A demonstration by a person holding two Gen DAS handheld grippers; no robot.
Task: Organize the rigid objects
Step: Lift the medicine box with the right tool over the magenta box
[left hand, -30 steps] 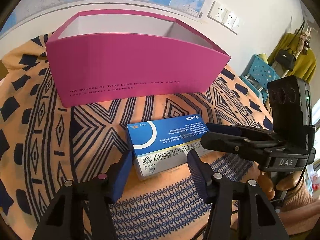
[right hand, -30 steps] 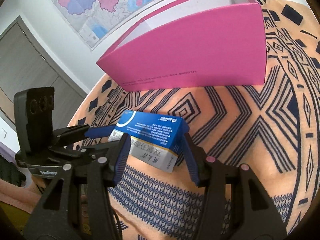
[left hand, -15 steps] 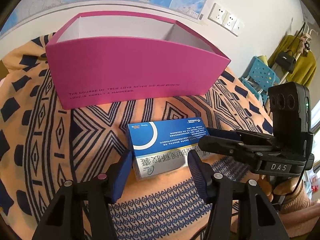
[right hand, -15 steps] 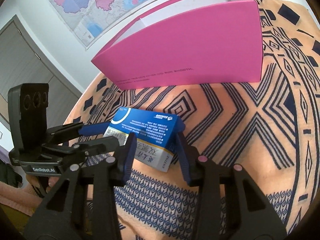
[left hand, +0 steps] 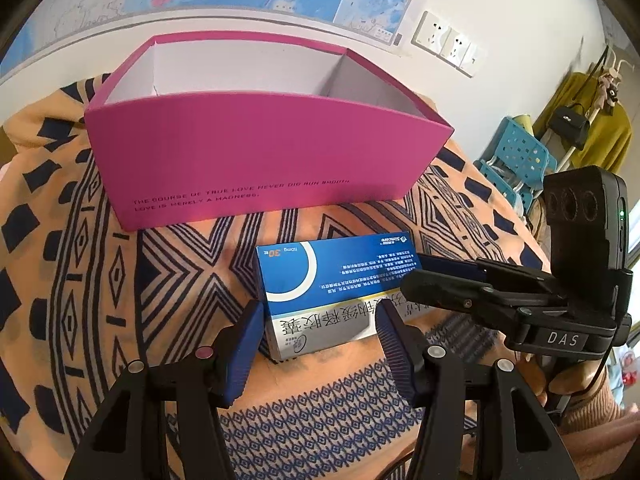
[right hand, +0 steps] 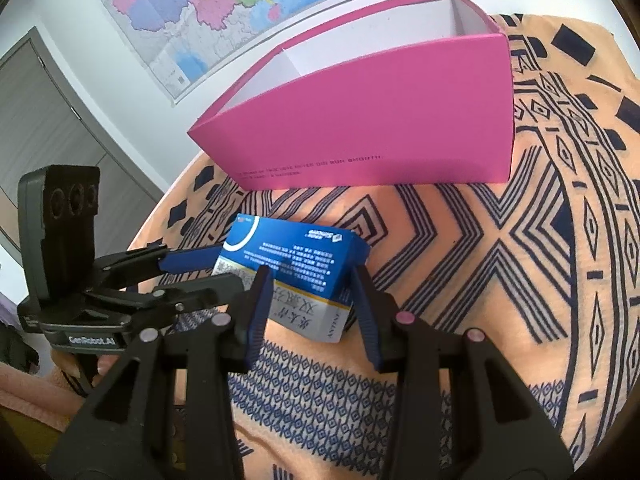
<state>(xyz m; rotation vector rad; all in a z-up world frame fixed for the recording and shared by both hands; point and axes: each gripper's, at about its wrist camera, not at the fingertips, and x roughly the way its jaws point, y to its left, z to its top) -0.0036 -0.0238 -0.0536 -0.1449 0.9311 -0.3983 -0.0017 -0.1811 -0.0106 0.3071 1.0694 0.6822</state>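
Carton [left hand: 336, 280]: blue and white medicine box lying flat on the cloth [left hand: 80, 280], just in front of the pink box [left hand: 260, 160]; print reads "Simcere", "50mg", "30", plus Chinese text too small to read.
Pink box: open-topped, white inside, dark print on its front, "THE COURSE OF TRUE LOVE NEVER DID RUN SMOOTH. LOVE IS MERELY A MADNESS."
Right gripper [right hand: 310, 288]: blue pads pinch the carton's end; jaws have just been closing on it. Body marked "DAS".
Left gripper [left hand: 320, 326]: pads flank the carton's other end, a slight gap at each side. Body marked "GenRobot.AI".
Wall: map [right hand: 208, 8], sockets [left hand: 448, 46].
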